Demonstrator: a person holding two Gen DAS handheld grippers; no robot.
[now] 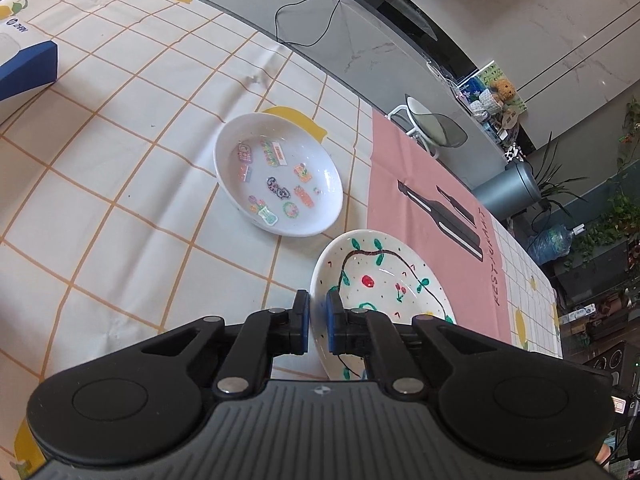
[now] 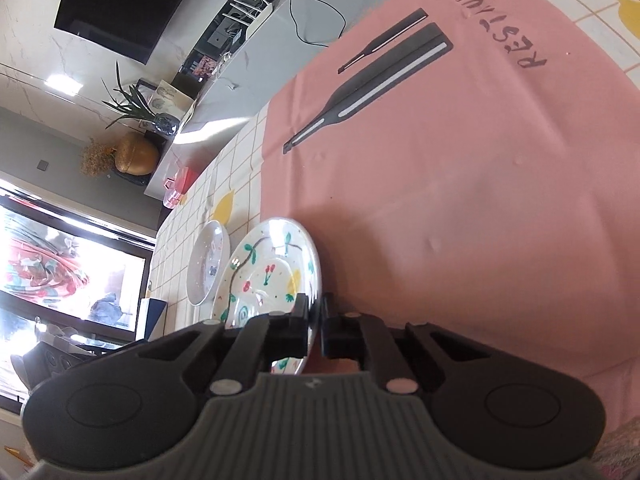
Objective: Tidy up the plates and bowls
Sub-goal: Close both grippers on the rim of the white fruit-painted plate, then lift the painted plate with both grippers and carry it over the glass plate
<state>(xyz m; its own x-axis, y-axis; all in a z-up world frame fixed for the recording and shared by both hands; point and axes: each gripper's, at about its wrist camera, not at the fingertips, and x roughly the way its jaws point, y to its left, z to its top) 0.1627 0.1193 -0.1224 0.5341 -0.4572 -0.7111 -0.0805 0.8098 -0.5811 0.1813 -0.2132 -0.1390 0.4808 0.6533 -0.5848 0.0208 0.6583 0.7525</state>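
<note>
A white plate painted with a green vine and red cherries (image 1: 384,280) lies at the left edge of a pink placemat (image 1: 424,176). My left gripper (image 1: 318,316) is shut on its near-left rim, one blue pad on each side of the edge. In the right wrist view the same painted plate (image 2: 272,272) shows from the other side, and my right gripper (image 2: 316,316) is shut on its rim beside the pink placemat (image 2: 460,180). Just beyond stands a white bowl with colourful stickers inside (image 1: 280,176), also seen as the white bowl (image 2: 208,264) behind the plate, close to it.
The table wears a cream checked cloth with yellow lemons (image 1: 120,168). A blue and white box (image 1: 28,68) stands at its far left. Past the table's far edge are a grey floor with a black cable (image 1: 320,20), a stool (image 1: 432,128) and plants.
</note>
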